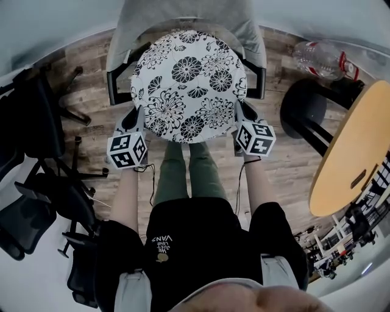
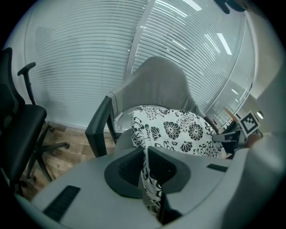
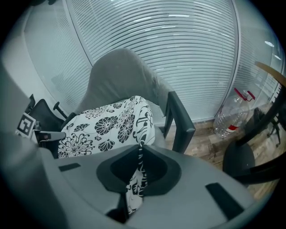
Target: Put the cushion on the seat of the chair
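Round white cushion with black flower print (image 1: 189, 85) hangs over the seat of the grey upholstered armchair with dark armrests (image 1: 183, 18), its near edge jutting out toward the person. The left gripper (image 1: 135, 119) has its jaws pinched on the cushion's near left rim. The right gripper (image 1: 242, 116) is clamped likewise on the near right rim, with fabric squeezed thin between each pair.

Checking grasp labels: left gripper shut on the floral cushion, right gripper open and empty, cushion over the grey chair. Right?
Wrong on the right gripper: the right gripper view shows it shut on the edge of the cushion too. The left gripper grip and the grey chair stand.
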A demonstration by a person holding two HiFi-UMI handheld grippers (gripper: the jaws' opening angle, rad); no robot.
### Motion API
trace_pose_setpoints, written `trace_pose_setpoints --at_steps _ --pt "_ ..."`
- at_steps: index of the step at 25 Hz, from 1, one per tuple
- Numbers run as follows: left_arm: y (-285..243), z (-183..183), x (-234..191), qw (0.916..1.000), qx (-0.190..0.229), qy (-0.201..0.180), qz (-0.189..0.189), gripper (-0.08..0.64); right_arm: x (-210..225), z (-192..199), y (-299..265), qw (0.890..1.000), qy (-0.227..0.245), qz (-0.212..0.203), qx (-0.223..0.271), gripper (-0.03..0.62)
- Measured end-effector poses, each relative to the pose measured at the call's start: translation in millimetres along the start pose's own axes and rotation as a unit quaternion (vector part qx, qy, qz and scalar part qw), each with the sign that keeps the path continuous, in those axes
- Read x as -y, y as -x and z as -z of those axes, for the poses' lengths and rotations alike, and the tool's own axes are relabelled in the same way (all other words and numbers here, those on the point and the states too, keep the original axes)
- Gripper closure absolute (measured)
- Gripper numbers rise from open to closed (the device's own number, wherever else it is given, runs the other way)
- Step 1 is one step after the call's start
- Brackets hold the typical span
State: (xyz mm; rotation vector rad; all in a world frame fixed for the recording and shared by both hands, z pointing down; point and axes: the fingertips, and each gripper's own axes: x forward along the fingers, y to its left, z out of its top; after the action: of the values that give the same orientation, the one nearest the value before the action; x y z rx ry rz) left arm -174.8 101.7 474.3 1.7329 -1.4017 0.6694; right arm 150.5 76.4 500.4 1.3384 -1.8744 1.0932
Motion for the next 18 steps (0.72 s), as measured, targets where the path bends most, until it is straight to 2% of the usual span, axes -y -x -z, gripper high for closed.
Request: trace_pose_setpoints --at_steps 18 --pt "-28 30 -12 0.9998 -0.014 0.0 -0.016 0.522 8 32 -29 1.0 0.009 0.011 -0.022 0.561"
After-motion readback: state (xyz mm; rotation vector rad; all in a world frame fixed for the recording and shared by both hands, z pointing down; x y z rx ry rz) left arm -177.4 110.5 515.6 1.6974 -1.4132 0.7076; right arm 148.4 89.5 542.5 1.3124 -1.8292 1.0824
